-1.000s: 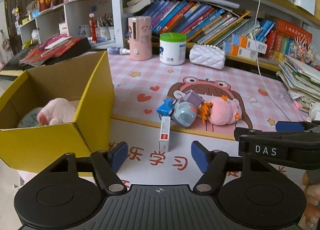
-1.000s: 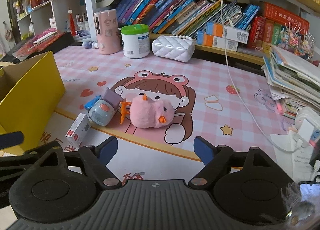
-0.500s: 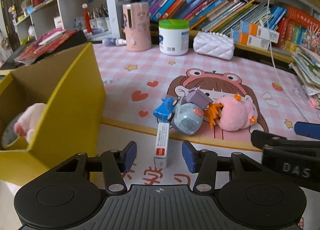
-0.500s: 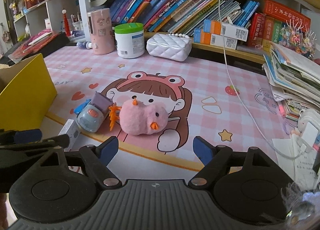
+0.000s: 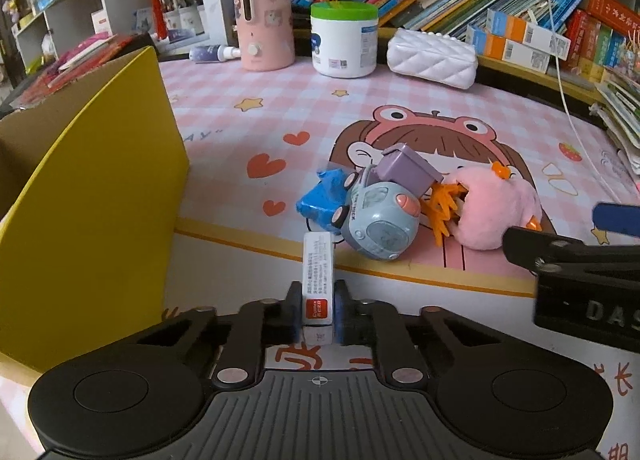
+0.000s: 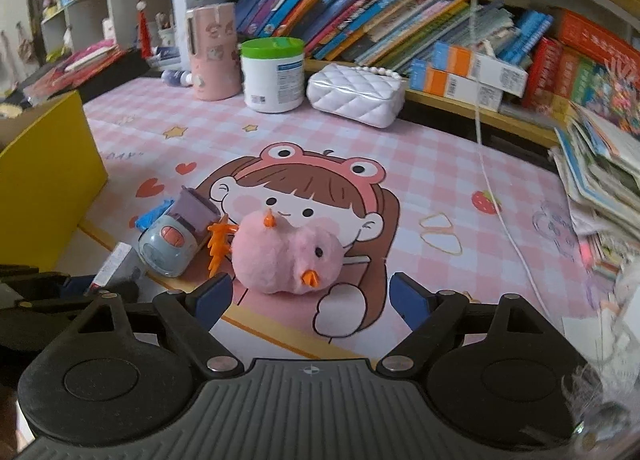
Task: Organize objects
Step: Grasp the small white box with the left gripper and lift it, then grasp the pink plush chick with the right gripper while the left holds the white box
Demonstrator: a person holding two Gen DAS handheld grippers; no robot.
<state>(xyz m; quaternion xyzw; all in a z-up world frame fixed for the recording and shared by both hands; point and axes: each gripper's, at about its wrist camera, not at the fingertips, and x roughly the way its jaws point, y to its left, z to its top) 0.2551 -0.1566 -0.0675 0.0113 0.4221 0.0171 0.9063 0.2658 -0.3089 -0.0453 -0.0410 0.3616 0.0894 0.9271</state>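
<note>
The left gripper (image 5: 318, 310) has its fingers (image 5: 293, 310) pressed against both long sides of a slim white carton (image 5: 317, 280), gripping its near end, which carries a red label with white lettering; fine print runs along the carton's top face, and its far end reaches forward toward a cluster of toys. Just beyond that far end lies a blue-grey toy car (image 5: 376, 220) with a pink button on top and a purple block (image 5: 406, 168) resting against it; a crumpled blue wrapper (image 5: 322, 200) sits to the left of the car, and an orange plastic piece (image 5: 442, 208) to its right touches a pink plush chick (image 5: 496, 212). To the left of the left fingers stands a yellow cardboard box (image 5: 92, 220), open at the top. The right gripper (image 6: 308, 296) has its blue-padded fingers (image 6: 214, 294) spread wide, empty, with the pink plush chick just ahead of them, nearer the left finger. Everything rests on a table covered with a pink checked mat (image 6: 440, 164) bearing a cartoon girl in a frog hat.
</note>
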